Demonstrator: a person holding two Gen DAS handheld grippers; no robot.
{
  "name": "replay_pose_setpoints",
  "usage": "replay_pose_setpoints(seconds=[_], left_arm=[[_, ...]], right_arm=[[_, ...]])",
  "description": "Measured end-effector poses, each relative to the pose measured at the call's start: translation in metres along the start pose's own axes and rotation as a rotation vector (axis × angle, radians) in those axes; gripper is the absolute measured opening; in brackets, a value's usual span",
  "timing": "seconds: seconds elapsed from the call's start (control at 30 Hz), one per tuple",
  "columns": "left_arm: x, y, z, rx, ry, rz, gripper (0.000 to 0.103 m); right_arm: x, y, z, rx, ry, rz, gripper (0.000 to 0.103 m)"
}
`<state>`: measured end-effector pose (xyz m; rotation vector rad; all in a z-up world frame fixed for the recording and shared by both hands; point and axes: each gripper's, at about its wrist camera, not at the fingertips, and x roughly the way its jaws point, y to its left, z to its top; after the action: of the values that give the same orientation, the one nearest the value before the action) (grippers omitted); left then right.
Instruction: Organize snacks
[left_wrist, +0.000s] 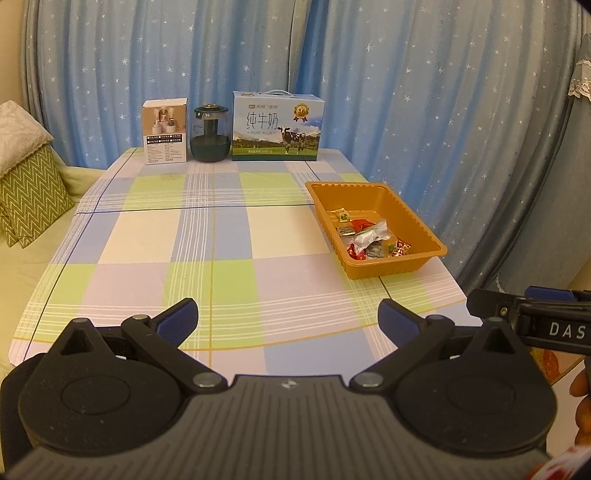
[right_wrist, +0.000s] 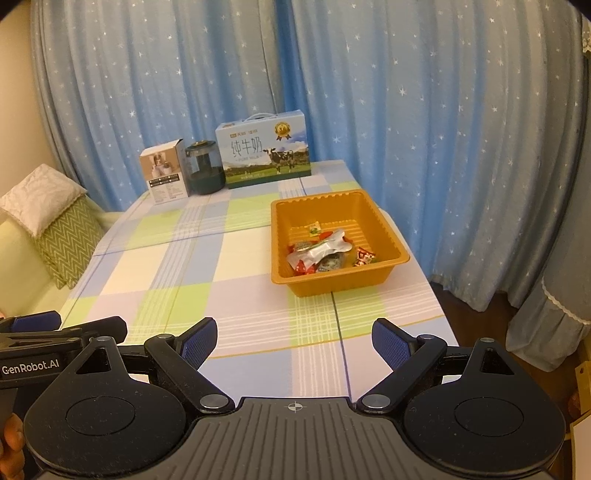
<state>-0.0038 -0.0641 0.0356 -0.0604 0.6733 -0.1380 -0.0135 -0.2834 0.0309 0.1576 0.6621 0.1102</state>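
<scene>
1. The left claw (left_wrist: 288, 319) is released, nothing between its blue pads, hovering over the near edge of the checked counter (left_wrist: 207, 236).
2. The right claw (right_wrist: 294, 341) is likewise released and empty.
3. Ahead and right of the left claw, the orange tray (left_wrist: 428, 236) holds wrapped snacks (left_wrist: 365, 238).
4. Milk carton (left_wrist: 275, 127), jar (left_wrist: 210, 134) and small box (left_wrist: 165, 131) stand far ahead.

One tray (left_wrist: 397, 264), two boxes (left_wrist: 275, 127), one jar (left_wrist: 209, 134)
</scene>
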Motion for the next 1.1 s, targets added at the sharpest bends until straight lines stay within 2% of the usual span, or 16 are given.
replay_pose_setpoints(seconds=[1.1], left_arm=[[0.0029, -0.0042, 0.0010, 0.009, 0.007, -0.011, 0.103]], right_arm=[[0.0002, -0.0003, 0.0016, 0.002, -0.003, -0.001, 0.090]])
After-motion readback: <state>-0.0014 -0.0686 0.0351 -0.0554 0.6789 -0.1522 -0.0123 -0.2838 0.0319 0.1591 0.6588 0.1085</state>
